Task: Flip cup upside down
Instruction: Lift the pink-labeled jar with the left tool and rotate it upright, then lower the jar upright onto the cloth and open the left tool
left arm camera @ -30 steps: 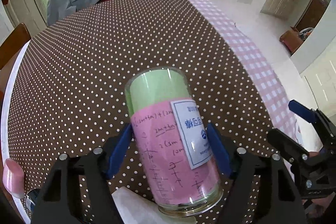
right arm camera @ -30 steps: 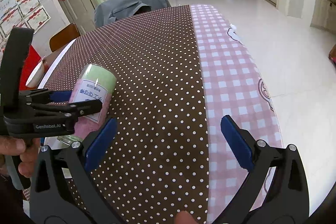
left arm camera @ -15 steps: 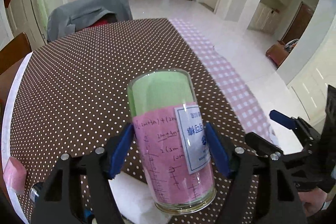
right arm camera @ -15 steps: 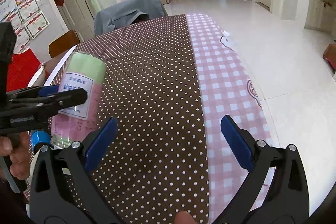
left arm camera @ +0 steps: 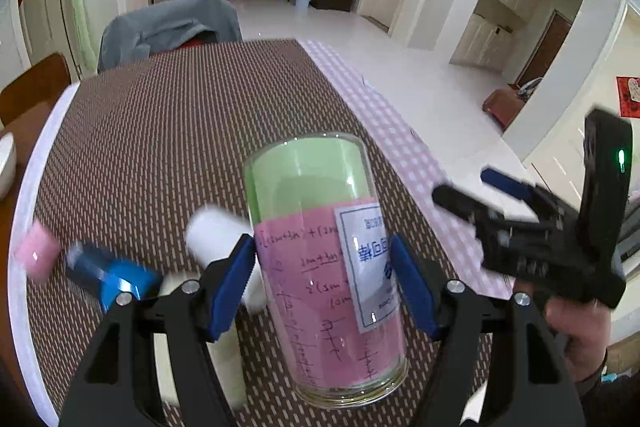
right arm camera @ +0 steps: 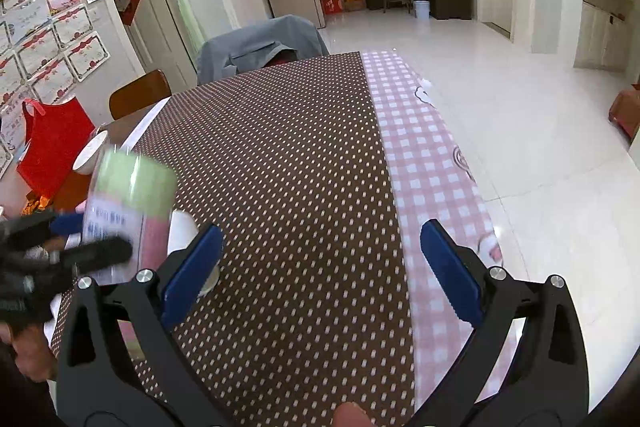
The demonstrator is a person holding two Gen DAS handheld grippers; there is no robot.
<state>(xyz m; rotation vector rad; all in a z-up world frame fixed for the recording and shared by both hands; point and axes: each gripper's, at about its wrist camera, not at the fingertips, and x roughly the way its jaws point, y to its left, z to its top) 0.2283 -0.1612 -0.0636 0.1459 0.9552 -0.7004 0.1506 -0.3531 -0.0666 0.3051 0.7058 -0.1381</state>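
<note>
A clear glass cup (left arm camera: 312,187) lined with green and pink paper and a white label is clamped between the blue pads of my left gripper (left arm camera: 322,271). It is lifted above the brown polka-dot tablecloth (left arm camera: 168,131). Its thick end points toward the camera and its green end points away. In the right wrist view the same cup (right arm camera: 132,183) shows at the left, blurred, in the left gripper (right arm camera: 80,235). My right gripper (right arm camera: 322,263) is open with nothing between its pads, over the cloth. It also appears to the cup's right as the right gripper (left arm camera: 466,185).
A white cylinder (left arm camera: 212,235), a blue object (left arm camera: 116,279) and a pink block (left arm camera: 38,255) lie on the table left of the cup. A white bowl (right arm camera: 90,151) and red bag (right arm camera: 52,143) sit at the far left. A jacket-draped chair (left arm camera: 168,27) stands at the far end. Pink checked cloth (right arm camera: 420,155) covers the table's right edge.
The left gripper has risen and tipped upward with the cup, bringing the items left of it into view. The right gripper has stayed open and has hardly moved.
</note>
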